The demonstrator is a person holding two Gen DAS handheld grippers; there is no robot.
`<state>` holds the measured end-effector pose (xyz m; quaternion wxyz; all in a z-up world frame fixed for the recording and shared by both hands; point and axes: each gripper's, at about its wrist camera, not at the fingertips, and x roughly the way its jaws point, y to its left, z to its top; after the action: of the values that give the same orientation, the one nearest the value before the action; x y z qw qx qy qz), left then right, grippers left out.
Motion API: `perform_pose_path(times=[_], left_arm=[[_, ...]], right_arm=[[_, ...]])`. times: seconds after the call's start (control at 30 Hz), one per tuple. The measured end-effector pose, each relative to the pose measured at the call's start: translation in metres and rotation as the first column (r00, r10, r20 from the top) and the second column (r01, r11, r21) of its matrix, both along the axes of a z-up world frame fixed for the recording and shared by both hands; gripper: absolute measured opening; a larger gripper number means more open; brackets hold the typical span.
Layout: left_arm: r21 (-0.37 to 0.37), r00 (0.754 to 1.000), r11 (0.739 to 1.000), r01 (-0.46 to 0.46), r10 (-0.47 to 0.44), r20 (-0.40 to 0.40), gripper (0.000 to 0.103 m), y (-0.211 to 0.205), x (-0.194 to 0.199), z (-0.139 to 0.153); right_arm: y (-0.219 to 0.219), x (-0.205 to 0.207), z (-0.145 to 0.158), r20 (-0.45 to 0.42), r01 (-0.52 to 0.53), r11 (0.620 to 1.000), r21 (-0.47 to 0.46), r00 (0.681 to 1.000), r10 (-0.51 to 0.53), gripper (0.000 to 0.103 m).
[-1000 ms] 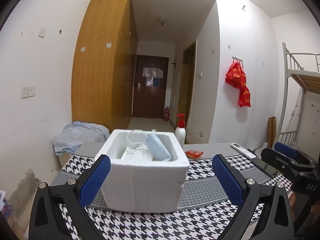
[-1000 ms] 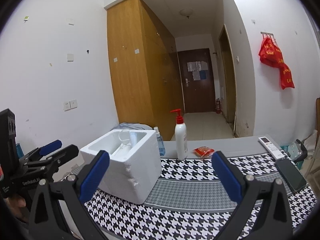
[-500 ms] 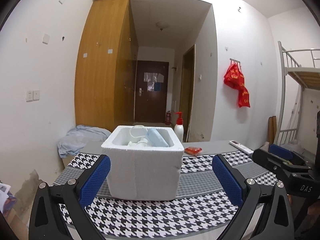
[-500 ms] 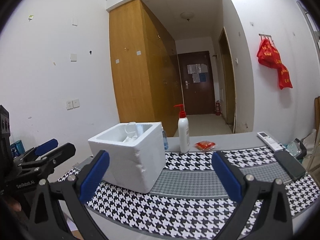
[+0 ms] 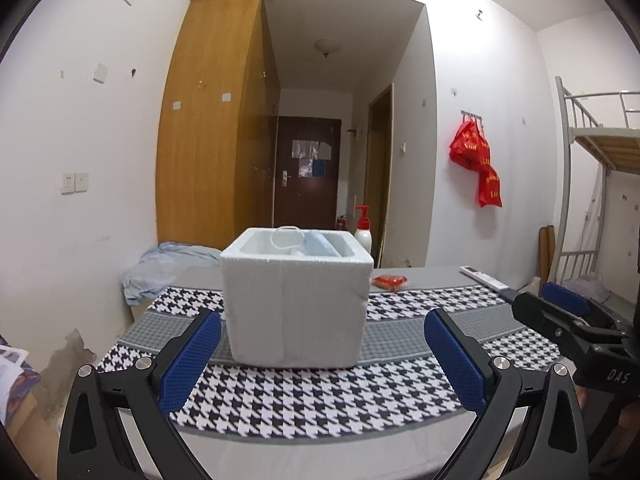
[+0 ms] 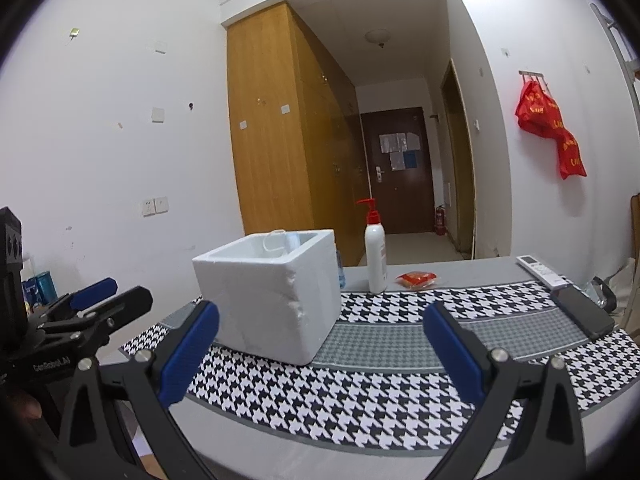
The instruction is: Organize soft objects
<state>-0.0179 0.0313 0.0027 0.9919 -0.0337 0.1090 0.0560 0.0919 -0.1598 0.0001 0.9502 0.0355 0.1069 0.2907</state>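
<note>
The left claw hangs with its blue pads spread wide, nothing between them, just short of a white foam box that stands straight ahead on the table with its houndstooth cloth. The right claw is likewise spread wide and empty; from it the box sits ahead and slightly left. The soft things lie inside the box: over the rim only a pale blue packet and a loop of clear or white material show, and what sits beneath them is hidden by the box wall. Beyond the box, a white pump bottle with a red top stands upright; in the left view the box covers all but its upper part. Another small bottle peeks out behind the box corner, mostly hidden. A red packet lies flat far ahead of the right claw, its print too small to read. A remote control and a dark phone lie ahead to the right
</note>
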Motion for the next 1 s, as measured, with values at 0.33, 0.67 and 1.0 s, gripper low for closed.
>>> perform_pose_path(times=[0.33,0.67,1.0], left_arm=[[0.011,1.000,1.000,0.003,-0.003,0.017,0.102,-0.006,-0.022,0.002],[0.015,1.000,1.000,0.003,-0.004,0.023,0.102,-0.009,-0.035,0.002],[0.012,1.000,1.000,0.003,-0.004,0.016,0.102,-0.011,-0.038,0.000]], right_arm=[[-0.010,-0.029,0.004,0.023,0.000,1.000,0.009,1.000,0.000,0.103],[-0.015,-0.040,0.002,0.031,-0.004,1.000,0.004,0.999,0.004,0.103],[-0.013,-0.041,0.000,0.030,-0.002,1.000,-0.005,1.000,0.003,0.103]])
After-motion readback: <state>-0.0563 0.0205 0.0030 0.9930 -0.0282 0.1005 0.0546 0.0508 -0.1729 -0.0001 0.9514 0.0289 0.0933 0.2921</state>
